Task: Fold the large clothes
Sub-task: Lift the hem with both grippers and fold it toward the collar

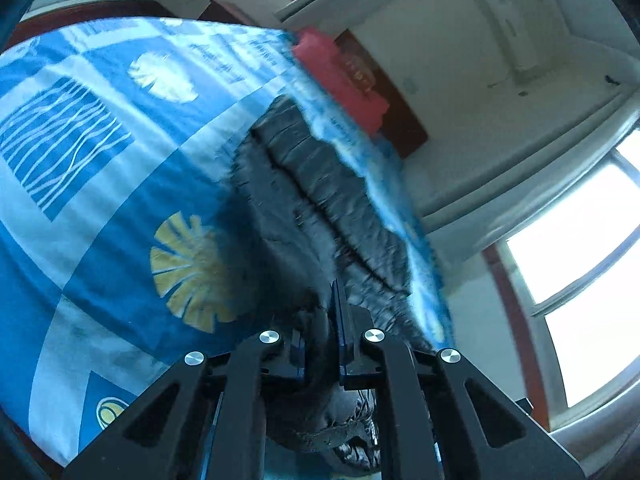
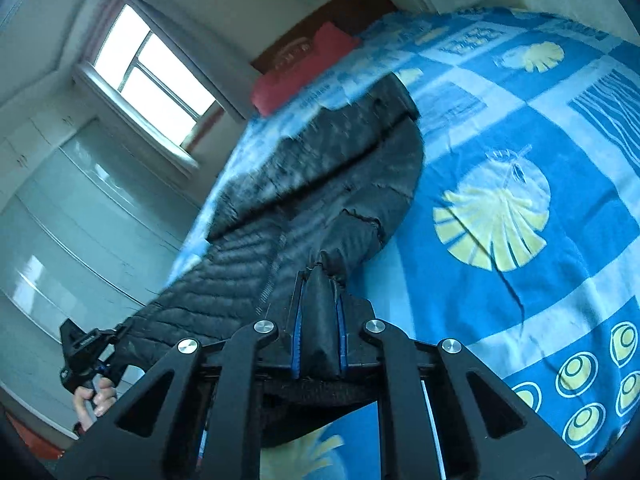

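Clearly soft, puffy, probably light and slippery, the black quilted jacket (image 2: 320, 184) hangs over the bed (image 2: 520, 128); left claw (image 1: 338, 344) and right claw (image 2: 318, 320) each clench a bunched edge.

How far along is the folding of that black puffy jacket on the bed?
Early stage. Done: both grippers have pinched the black quilted jacket; the left gripper and right gripper are each shut on its fabric. In hand: the near end hangs from them while the far part lies on the blue bedspread. Left: no neat fold shows yet.
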Action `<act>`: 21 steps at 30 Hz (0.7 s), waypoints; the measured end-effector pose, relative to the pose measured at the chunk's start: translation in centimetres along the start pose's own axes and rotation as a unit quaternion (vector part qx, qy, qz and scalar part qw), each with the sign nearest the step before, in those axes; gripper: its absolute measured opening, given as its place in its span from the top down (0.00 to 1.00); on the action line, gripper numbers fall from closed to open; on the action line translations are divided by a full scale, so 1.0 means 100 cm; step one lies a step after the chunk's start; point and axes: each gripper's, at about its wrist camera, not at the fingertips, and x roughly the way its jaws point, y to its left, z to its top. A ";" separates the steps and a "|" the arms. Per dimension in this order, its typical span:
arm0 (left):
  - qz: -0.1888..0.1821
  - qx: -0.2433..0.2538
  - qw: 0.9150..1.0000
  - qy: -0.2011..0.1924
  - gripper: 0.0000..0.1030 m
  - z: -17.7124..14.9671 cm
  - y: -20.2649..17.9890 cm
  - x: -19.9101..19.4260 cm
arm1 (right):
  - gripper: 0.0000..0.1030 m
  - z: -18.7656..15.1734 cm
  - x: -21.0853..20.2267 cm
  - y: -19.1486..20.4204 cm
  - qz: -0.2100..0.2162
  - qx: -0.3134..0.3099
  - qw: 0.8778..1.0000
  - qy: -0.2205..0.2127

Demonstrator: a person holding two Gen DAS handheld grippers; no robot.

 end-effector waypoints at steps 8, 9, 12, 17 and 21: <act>-0.040 0.004 0.999 -0.023 0.91 0.035 -0.028 -0.012 | 0.88 0.048 -0.013 0.019 0.063 0.013 0.997 -0.035; -0.041 0.006 0.999 -0.025 0.91 0.043 -0.031 -0.008 | 0.88 0.053 -0.012 0.020 0.068 0.013 0.997 -0.037; -0.056 -0.007 0.998 -0.020 0.91 0.071 -0.033 0.013 | 0.88 0.081 -0.001 0.024 0.072 0.010 0.996 -0.049; -0.045 0.004 0.999 -0.026 0.91 0.121 -0.039 0.065 | 0.88 0.141 0.048 0.025 0.079 0.008 0.995 -0.066; -0.032 0.001 0.999 -0.018 0.91 0.157 -0.033 0.121 | 0.88 0.177 0.096 0.016 0.071 0.020 0.995 -0.060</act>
